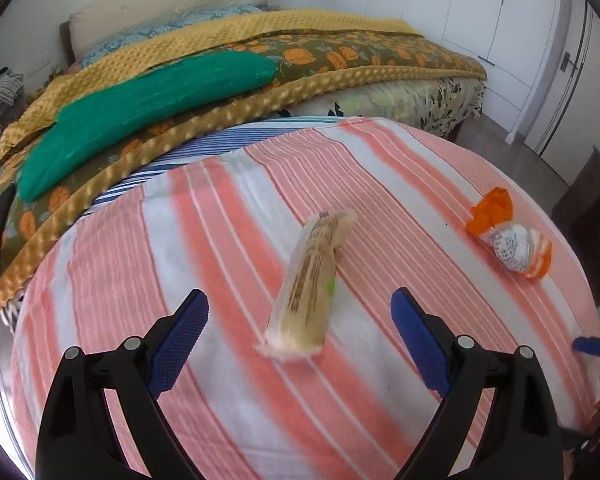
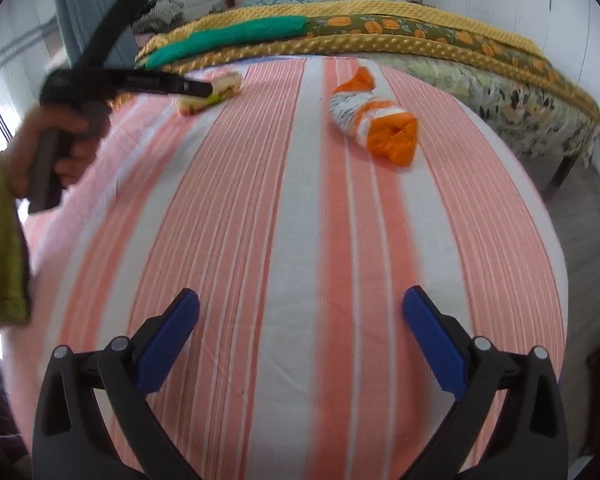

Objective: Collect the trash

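Trash on a striped bedsheet, both grippers spread wide.
Left wrist: beige wrapper (image 1: 308, 280) lies between the left gripper (image 1: 299, 304) fingers, untouched. Right wrist: right gripper (image 2: 301, 300) gapes over bare sheet (image 2: 300, 220); orange-and-white packet (image 2: 374, 122) well ahead.

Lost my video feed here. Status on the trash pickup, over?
Left gripper open, beige wrapper between the jaws, not gripped. Right gripper open, empty. Orange-and-white wrapper lies loose on striped sheet. Nothing blocking.
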